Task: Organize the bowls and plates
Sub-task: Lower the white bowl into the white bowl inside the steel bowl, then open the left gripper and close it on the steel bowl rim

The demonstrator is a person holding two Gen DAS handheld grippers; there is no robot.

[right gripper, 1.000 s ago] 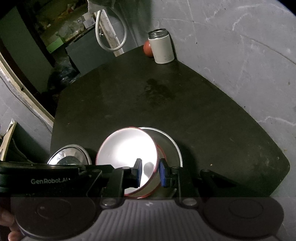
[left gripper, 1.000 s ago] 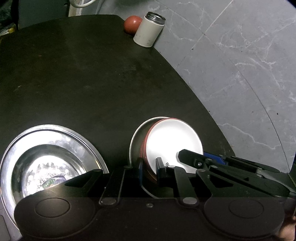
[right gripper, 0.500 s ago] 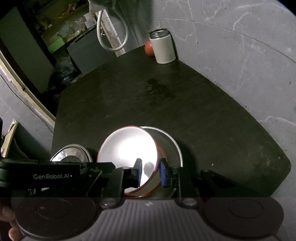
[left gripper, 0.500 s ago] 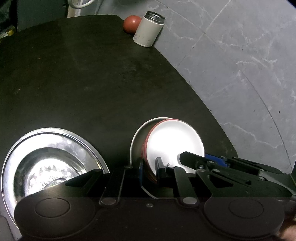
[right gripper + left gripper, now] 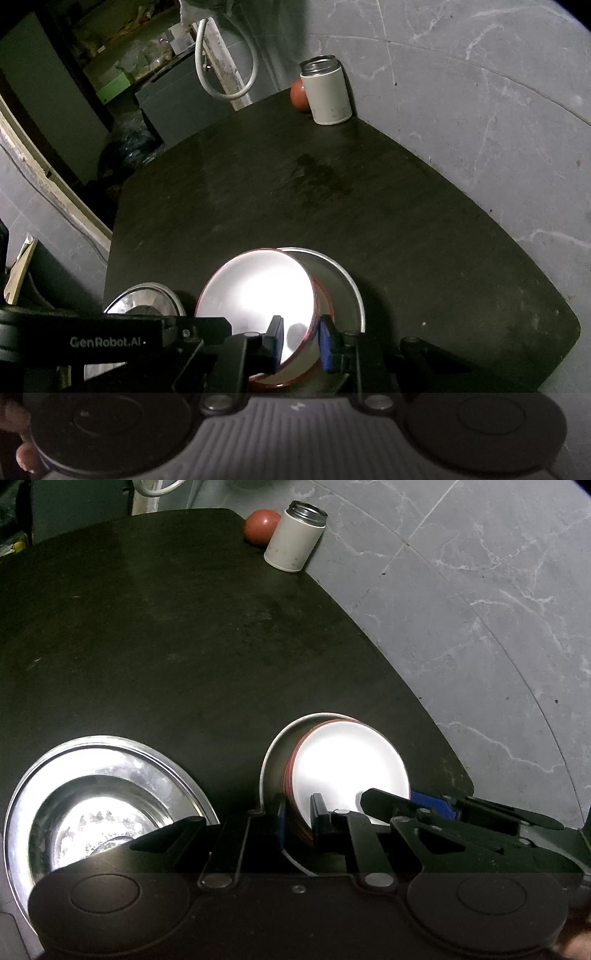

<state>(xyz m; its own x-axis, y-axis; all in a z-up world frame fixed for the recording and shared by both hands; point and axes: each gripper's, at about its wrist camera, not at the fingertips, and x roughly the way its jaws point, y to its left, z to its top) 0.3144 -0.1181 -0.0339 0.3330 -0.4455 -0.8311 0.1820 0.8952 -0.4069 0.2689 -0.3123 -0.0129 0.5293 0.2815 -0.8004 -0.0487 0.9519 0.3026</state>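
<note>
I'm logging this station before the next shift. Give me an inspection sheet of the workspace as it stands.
Surface: dark table, faint stain mid-top.
Job's things: red-rimmed bowl tilted inside a steel bowl; steel plate apart at the table's edge.
Clutter: white canister and red ball at the far corner.
Grippers: left gripper and right gripper both shut on the red-rimmed bowl's rim.
Cables: white hose beyond the table.
Surroundings: grey marbled floor; cluttered shelving behind.
</note>
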